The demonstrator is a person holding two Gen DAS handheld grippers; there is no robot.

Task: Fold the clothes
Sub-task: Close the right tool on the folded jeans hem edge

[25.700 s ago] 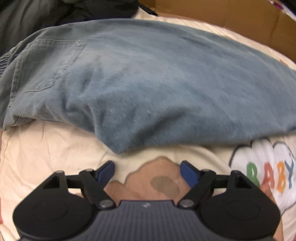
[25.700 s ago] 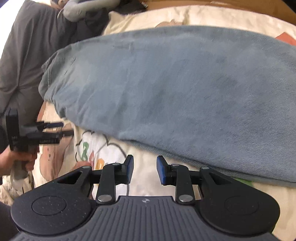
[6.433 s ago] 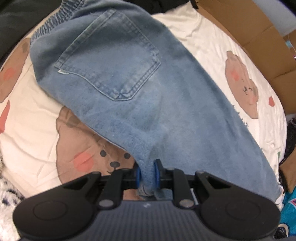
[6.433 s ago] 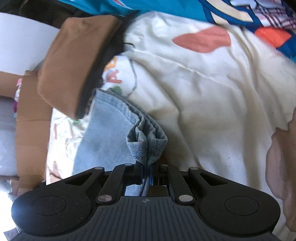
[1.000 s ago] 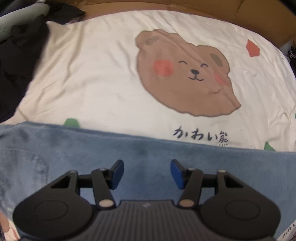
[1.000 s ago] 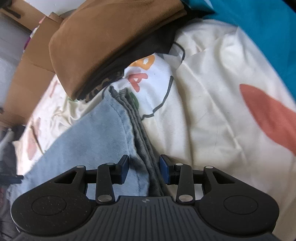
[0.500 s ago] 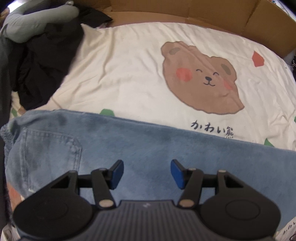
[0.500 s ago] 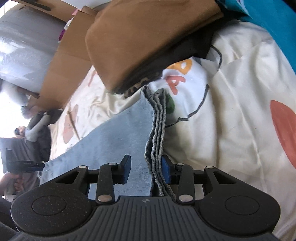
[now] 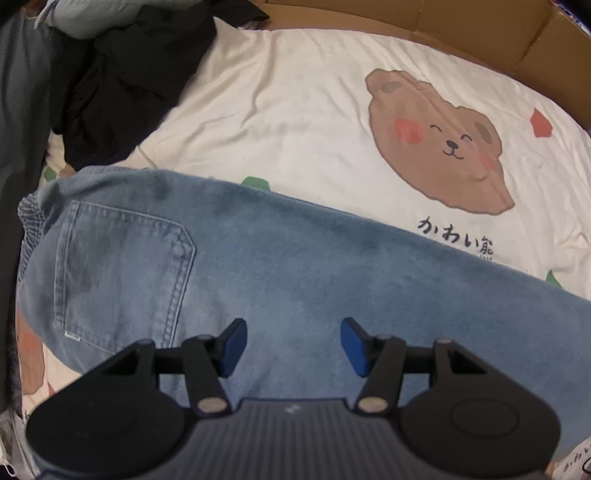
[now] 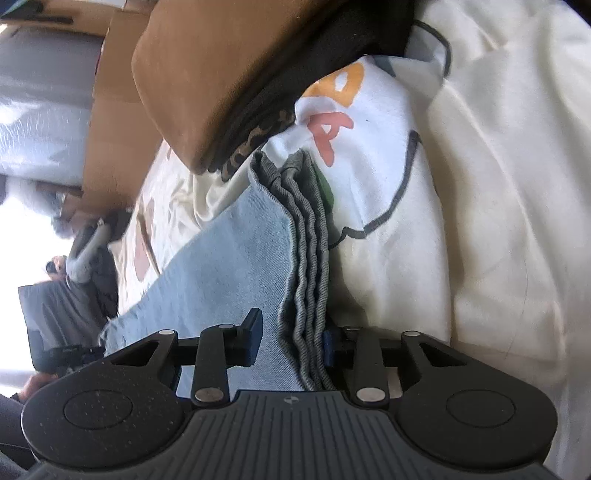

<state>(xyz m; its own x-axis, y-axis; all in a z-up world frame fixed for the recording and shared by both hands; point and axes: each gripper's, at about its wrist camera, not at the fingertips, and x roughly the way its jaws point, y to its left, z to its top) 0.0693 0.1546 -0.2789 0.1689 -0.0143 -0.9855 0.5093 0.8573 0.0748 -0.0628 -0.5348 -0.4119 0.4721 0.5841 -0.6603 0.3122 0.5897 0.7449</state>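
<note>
Light blue jeans (image 9: 295,277) lie flat across a cream bedsheet (image 9: 314,129), back pocket (image 9: 122,273) and elastic waistband at the left. My left gripper (image 9: 293,345) hangs open above the middle of the jeans, pointing down, with nothing between its pads. In the right wrist view the far end of the jeans (image 10: 229,266) shows its stacked leg hems (image 10: 306,266). My right gripper (image 10: 291,343) straddles those hems and its jaws are closing. The right pad lies against the stack, while the left pad stands a little off it.
A brown-topped pile of folded clothes (image 10: 229,66) sits just beyond the hems. Dark garments (image 9: 122,74) are heaped at the sheet's upper left. A cardboard wall (image 9: 443,26) borders the far edge. A bear print (image 9: 436,147) marks bare sheet beyond the jeans.
The left gripper has drifted toward the waistband end and risen, bringing the pocket into view. The right gripper's fingers have narrowed around the hem stack and it has pushed further over it.
</note>
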